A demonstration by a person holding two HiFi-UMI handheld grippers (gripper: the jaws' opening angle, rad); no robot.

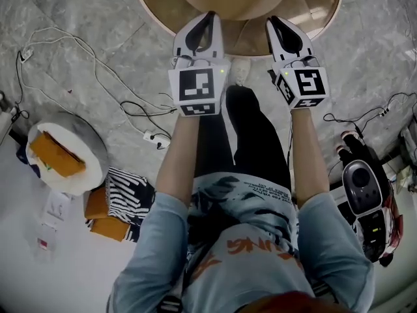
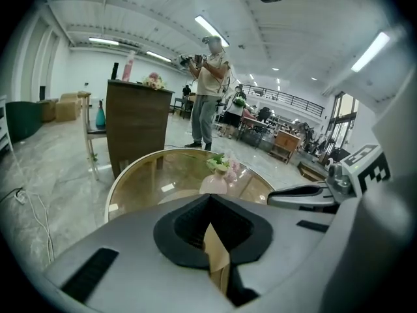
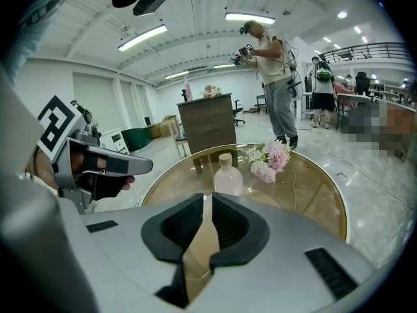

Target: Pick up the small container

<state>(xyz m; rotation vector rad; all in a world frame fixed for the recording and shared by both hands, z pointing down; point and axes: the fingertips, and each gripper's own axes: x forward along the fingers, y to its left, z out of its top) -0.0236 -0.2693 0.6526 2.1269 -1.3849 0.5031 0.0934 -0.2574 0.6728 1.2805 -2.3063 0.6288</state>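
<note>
1. The right gripper (image 3: 207, 204) hangs over the near edge of a round glass table (image 3: 313, 194). Its jaws are only a slit apart and nothing is between them.
2. The left gripper (image 2: 208, 199) is alongside it at much the same height, jaws together and empty, pointing across the same tabletop.
3. The small container (image 3: 227, 175), a pale pink bottle with a cap, stands upright on the glass. It is well ahead of the right jaws and almost in line with them.
4. A spray of pink flowers (image 3: 270, 158) lies just beside the bottle on its right as the right gripper sees it. Whether the blooms touch it cannot be told.
5. The step in hand appears to be the reach, and the right gripper looks better placed for it. The present slit looks too narrow for the bottle's body, so the jaws should open well wider before they arrive.
6. A low, level approach from the near side, with one pad on each flank of the body below the shoulder, would likely keep the flowers out of the grip.
7. The glass looks slick and the bottle light, so a pad landing early could push or tip it. Closing evenly and lifting straight up is the safer course, with the left gripper held clear.
</note>
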